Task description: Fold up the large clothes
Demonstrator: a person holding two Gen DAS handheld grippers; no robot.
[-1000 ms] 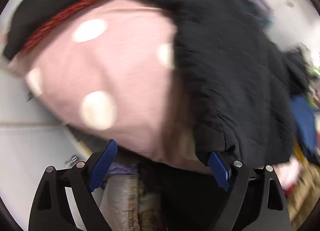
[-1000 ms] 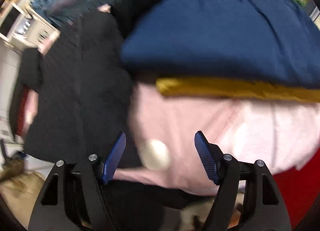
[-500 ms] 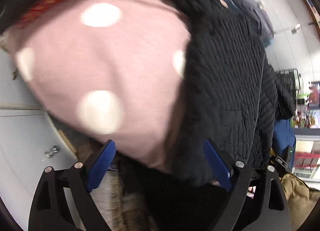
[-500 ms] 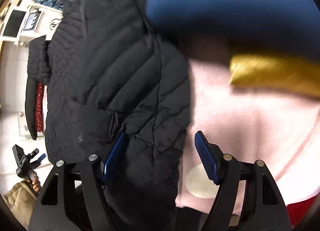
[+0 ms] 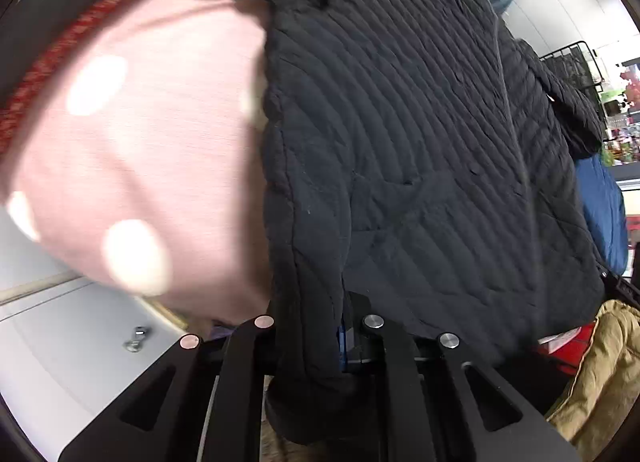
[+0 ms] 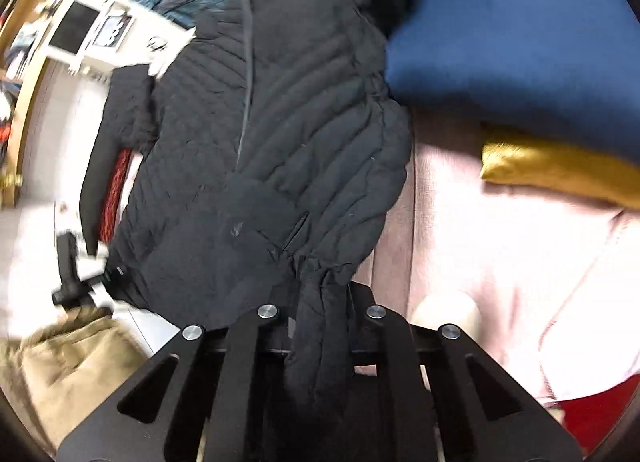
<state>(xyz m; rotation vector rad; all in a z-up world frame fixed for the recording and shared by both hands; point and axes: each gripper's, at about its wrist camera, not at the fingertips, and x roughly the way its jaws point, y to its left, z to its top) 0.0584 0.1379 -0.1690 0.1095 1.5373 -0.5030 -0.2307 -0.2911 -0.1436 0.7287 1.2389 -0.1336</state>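
Observation:
A black quilted jacket point(image 5: 420, 133) lies spread over a heap of clothes and fills most of the left wrist view. My left gripper point(image 5: 316, 336) is closing on the jacket's hem edge, with the black fabric bunched between its jaws. In the right wrist view the same black quilted jacket point(image 6: 272, 141) stretches away from the camera. My right gripper point(image 6: 322, 318) is closing on another part of the hem, and a gathered fold of fabric runs down between its jaws.
A pink garment with white dots point(image 5: 140, 165) lies under the jacket at the left. A blue garment point(image 6: 512, 29), a mustard one point(image 6: 560, 169) and pale pink cloth point(image 6: 500, 262) lie at the right. Tan fabric point(image 5: 600, 374) and a grey floor point(image 5: 60, 342) show at the edges.
Both grippers went from wide open to closed on the black jacket's hem. Both hands moved down and closer to the jacket.

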